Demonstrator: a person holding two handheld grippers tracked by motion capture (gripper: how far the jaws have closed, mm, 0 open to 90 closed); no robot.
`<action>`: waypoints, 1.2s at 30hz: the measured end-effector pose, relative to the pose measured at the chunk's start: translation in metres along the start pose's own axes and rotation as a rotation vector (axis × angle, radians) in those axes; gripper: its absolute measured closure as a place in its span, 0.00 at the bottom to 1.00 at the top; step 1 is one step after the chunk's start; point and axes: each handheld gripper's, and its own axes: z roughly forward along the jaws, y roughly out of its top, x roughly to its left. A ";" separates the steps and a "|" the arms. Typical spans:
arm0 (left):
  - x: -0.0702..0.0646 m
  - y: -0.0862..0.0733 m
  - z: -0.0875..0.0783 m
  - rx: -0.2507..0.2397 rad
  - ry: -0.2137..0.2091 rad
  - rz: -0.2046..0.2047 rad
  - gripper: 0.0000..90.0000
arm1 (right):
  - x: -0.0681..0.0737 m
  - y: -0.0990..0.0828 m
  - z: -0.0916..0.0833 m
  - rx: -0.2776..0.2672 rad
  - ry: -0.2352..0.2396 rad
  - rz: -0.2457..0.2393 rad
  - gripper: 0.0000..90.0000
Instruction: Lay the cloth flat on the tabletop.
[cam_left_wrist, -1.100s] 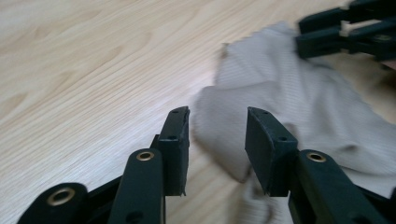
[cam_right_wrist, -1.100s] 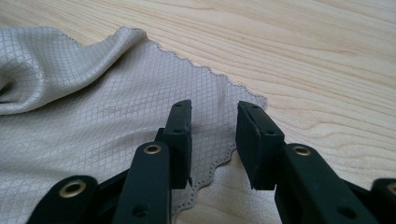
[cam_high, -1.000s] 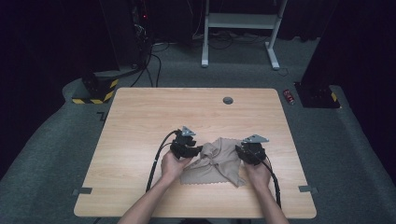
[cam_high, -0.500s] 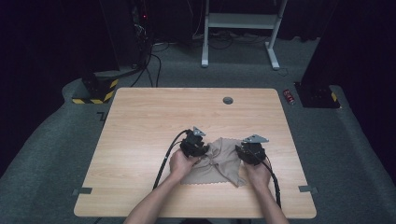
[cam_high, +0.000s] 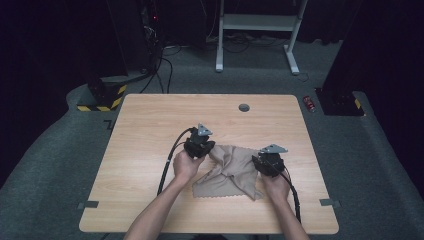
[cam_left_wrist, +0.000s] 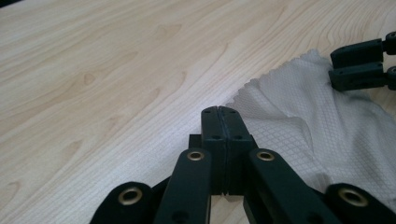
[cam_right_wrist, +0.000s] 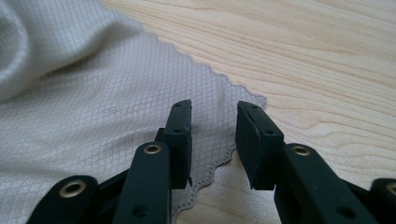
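1. Pressing flat against each other, the left gripper's (cam_left_wrist: 219, 109) pads leave no gap; its jaws have just been closing. No cloth (cam_left_wrist: 299, 126) shows in the seam between them. The cloth's scalloped edge lies just behind the tips, so whether a sliver is caught cannot be told.
2. The right gripper's (cam_right_wrist: 214, 109) pads stand a narrow way apart, straddling the cloth's near corner without pressing on it.
3. In the high view the left gripper sits at the cloth's far left corner and the right gripper at its right side, a hand behind each.
4. The cloth lies rumpled on the near middle of the table (cam_high: 150, 125), one part drawn up in folds toward the left gripper, the rest flat.
5. Progress, as a judgement: the work looks early. One corner is probably being taken and the other is lined up but not gripped. No neat fold or full spread is made yet; closing the right jaws and moving the cloth remain.
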 end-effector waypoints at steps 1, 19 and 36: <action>-0.001 -0.001 0.003 0.012 0.004 0.010 0.98 | 0.000 0.000 0.000 0.000 -0.001 0.001 0.74; 0.015 -0.048 0.006 0.050 0.059 -0.110 0.66 | 0.001 0.000 0.000 -0.001 -0.005 0.004 0.74; 0.005 -0.046 0.029 0.050 0.094 -0.093 0.74 | 0.000 0.000 0.000 0.002 -0.001 0.009 0.74</action>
